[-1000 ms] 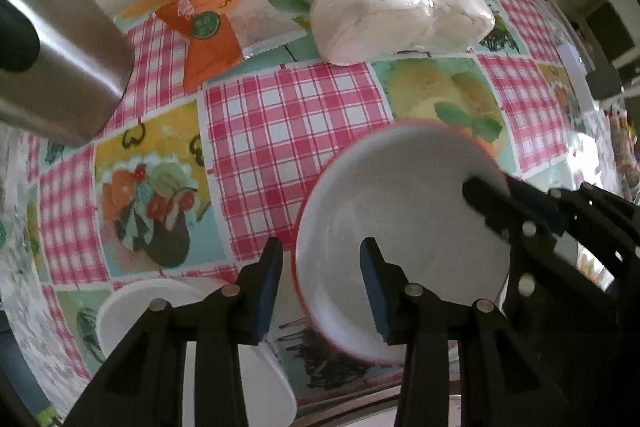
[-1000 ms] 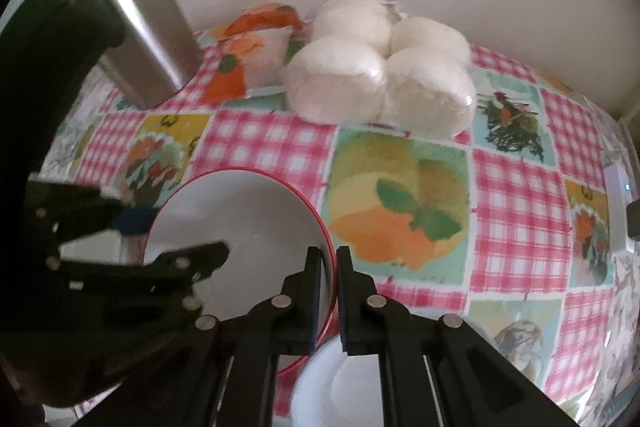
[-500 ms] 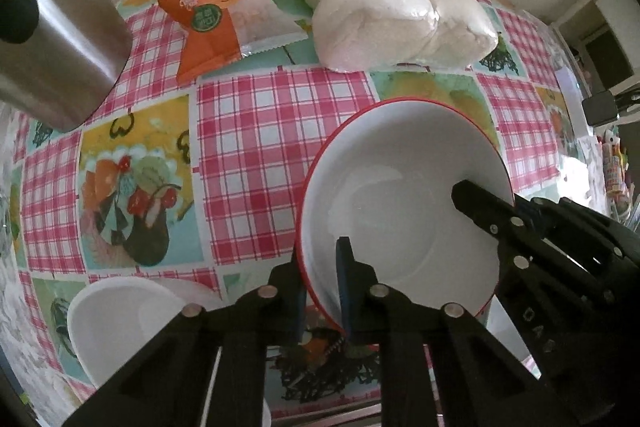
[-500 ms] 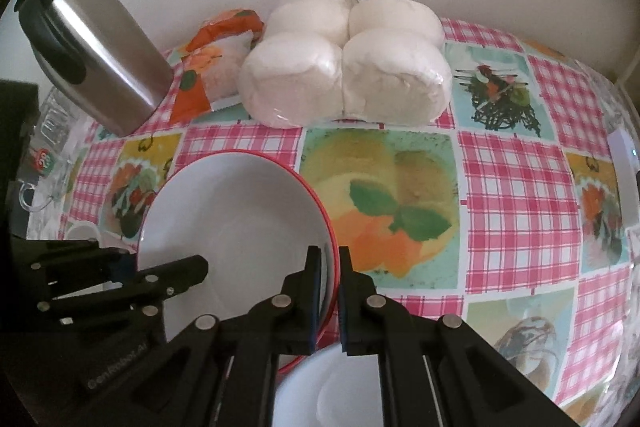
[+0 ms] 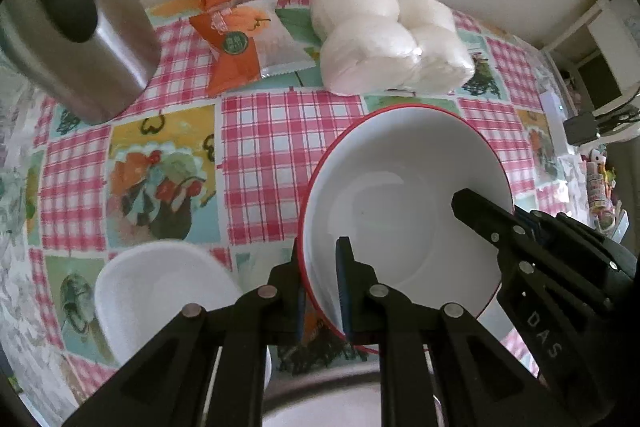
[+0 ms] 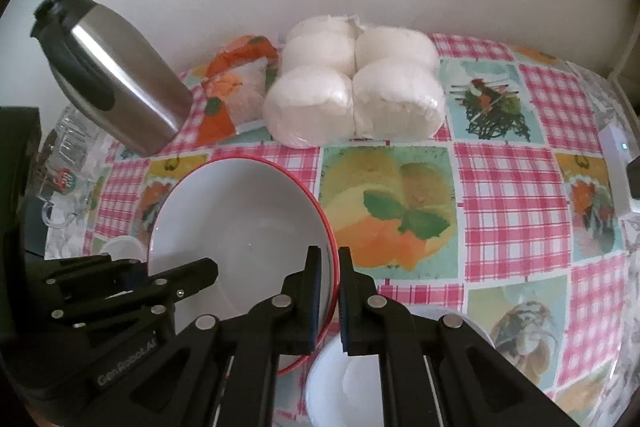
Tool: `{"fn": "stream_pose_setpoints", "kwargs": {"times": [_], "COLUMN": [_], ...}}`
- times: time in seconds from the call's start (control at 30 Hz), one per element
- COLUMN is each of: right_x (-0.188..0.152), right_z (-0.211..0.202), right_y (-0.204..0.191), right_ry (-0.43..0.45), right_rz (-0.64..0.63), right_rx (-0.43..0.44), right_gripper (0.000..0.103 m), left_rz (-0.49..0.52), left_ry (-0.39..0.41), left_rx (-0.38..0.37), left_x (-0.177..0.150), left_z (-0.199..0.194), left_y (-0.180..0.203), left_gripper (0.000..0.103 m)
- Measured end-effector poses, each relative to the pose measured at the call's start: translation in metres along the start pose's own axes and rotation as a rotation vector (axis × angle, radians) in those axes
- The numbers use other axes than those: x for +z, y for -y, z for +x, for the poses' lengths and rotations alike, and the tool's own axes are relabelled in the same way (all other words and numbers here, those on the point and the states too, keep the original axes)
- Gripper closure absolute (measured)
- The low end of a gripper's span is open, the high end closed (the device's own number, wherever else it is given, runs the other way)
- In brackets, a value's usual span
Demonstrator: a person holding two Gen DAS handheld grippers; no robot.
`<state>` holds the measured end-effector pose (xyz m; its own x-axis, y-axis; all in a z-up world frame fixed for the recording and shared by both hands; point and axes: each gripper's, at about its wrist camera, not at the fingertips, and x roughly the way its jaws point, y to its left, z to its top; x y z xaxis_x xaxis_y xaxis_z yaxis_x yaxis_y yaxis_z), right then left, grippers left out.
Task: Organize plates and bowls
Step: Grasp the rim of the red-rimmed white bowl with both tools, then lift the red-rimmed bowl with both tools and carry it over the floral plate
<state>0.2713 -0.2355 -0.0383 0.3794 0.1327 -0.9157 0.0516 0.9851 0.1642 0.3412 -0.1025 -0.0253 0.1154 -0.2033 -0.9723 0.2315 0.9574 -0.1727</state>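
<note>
Presently, a red-rimmed white bowl is gripped from both sides, tilted above the checked fruit-print tablecloth. Its near-left rim is clamped between the fingers of the left gripper, one finger outside the wall and one inside. In the right wrist view the same bowl is seen pinched at its right rim by the right gripper, whose fingers are closed on the thin edge. Each gripper is also visible in the other's view, reaching over the opposite rim. A smaller white bowl is seen on the cloth just left of the left gripper, and another white dish lies partly hidden beneath the right gripper. Farther back, near the wall, a wrapped pack of white rolls is placed beside an orange snack packet, and a steel thermos jug with a black handle stands at the far left. A clear glass item is glimpsed at the left table edge, too blurred to identify.
</note>
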Motion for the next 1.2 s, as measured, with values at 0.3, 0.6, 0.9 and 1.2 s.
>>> {"fn": "stream_pose_setpoints", "kwargs": {"times": [0.3,0.6,0.9,1.2], "right_x": [-0.027,-0.072,-0.112,-0.154], "right_z": [-0.047,-0.07,-0.082,-0.075], "right_y": [-0.021,-0.04,-0.054,-0.067], "right_ry": [0.015,-0.002,-0.01,-0.051], "right_rz": [-0.032,-0.042,-0.059,-0.084], "right_rx": [-0.011,0.01,0.007,0.021], "right_gripper": [0.094,0.094,0.094,0.094], "left_rz": [-0.035,-0.069,-0.105,-0.13], "left_ry": [0.008,0.002,0.02,0.007], "left_rx": [0.002,0.008,-0.039,-0.03], "left_x": [-0.04,-0.092,-0.144,-0.18], "left_z": [-0.043,-0.06,-0.057,-0.053], "left_y": [0.003,-0.001,-0.005,-0.013], "left_gripper": [0.089,0.089,0.086,0.085]}}
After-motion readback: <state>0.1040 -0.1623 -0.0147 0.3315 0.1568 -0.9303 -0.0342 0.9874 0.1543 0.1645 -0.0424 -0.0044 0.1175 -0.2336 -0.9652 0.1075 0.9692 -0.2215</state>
